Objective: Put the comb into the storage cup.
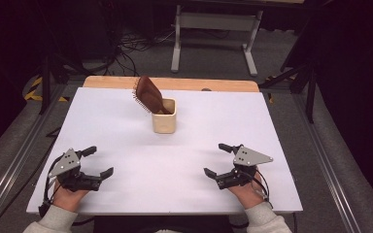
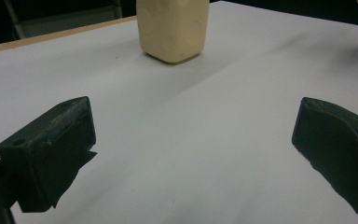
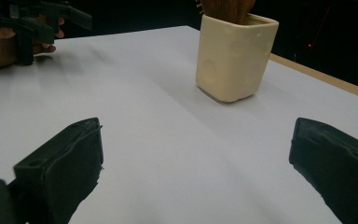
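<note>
Both grippers, L [image 1: 96, 160] & R [image 1: 217, 158], resting on white tabletop [image 1: 126, 145] w/ fingers spread, empty; wooden hairbrush [image 1: 149, 94] leaning handle-down in cream cup [image 1: 164, 121] mid-table, kept upright for easy grabbing

Probably lab, floor cables [image 1: 131, 46], tripods [image 1: 298, 73]

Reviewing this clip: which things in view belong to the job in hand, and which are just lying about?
In the job:
- brown wooden hairbrush, head up in the cup
- cream square cup
- left gripper, open
- right gripper, open

Lying about:
- white table frame behind
- black floor cables
</note>
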{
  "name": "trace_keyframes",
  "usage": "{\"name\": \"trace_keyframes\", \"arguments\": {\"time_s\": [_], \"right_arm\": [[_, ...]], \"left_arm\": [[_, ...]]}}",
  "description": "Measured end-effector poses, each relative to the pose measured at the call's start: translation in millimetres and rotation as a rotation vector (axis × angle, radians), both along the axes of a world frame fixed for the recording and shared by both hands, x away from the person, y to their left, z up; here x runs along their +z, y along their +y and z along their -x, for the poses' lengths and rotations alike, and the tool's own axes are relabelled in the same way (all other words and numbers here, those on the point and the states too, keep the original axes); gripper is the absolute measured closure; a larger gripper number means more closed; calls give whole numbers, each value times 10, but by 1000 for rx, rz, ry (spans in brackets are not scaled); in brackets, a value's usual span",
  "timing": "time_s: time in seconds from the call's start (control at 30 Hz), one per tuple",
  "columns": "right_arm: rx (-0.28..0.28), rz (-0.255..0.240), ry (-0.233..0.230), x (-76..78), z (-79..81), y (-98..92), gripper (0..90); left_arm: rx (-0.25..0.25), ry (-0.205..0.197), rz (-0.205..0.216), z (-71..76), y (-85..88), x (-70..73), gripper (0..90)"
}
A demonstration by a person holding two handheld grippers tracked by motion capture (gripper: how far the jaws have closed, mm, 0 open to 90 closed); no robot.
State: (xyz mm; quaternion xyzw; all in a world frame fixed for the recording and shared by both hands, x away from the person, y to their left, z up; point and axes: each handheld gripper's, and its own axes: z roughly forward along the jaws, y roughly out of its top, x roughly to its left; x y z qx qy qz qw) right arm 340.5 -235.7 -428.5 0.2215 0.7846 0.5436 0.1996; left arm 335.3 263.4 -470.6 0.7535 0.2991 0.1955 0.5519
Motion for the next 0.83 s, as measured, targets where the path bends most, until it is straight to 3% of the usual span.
{"name": "trace_keyframes", "arguments": {"time_s": [0.43, 0.57, 0.83], "right_arm": [[-17, -8, 24, -49, -22, -19, 33], [-23, -12, 26, -48, -24, -34, 32], [-29, -20, 30, -53, -9, -53, 32]], "left_arm": [[53, -13, 27, 16, 50, 46, 21], [62, 13, 17, -2, 68, 68, 29], [71, 53, 68, -30, 139, 122, 29]]}}
